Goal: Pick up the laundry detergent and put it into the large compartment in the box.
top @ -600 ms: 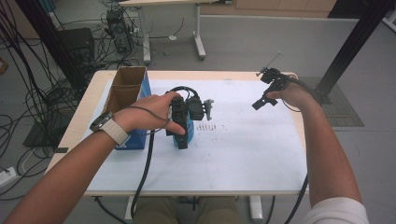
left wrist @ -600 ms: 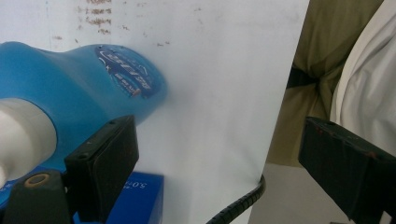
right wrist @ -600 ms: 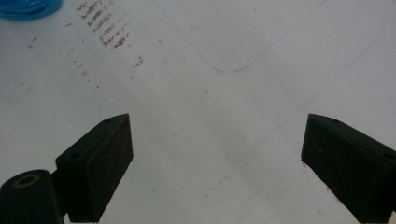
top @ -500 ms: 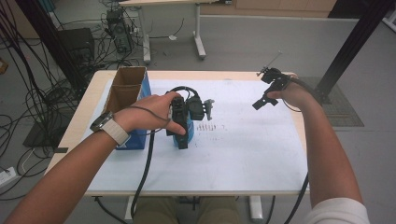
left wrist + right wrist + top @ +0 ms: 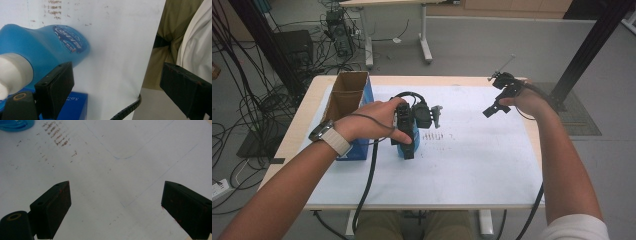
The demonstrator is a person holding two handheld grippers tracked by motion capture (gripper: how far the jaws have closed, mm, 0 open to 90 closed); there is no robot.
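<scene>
The left gripper (image 5: 408,131) hangs over the near-middle of the white paper-covered table (image 5: 472,170), jaws spread wide and clasping nothing. In the left gripper view, the blue plastic bottle with a white cap (image 5: 42,47) lies just beside the left jaw, outside the gap, next to a dark blue carton (image 5: 75,105). Left of it in the high view stands an open brown-lined cardboard box (image 5: 347,95). Farther off, the right gripper (image 5: 494,107) hovers above the table's far right corner, jaws likewise released over bare paper.
</scene>
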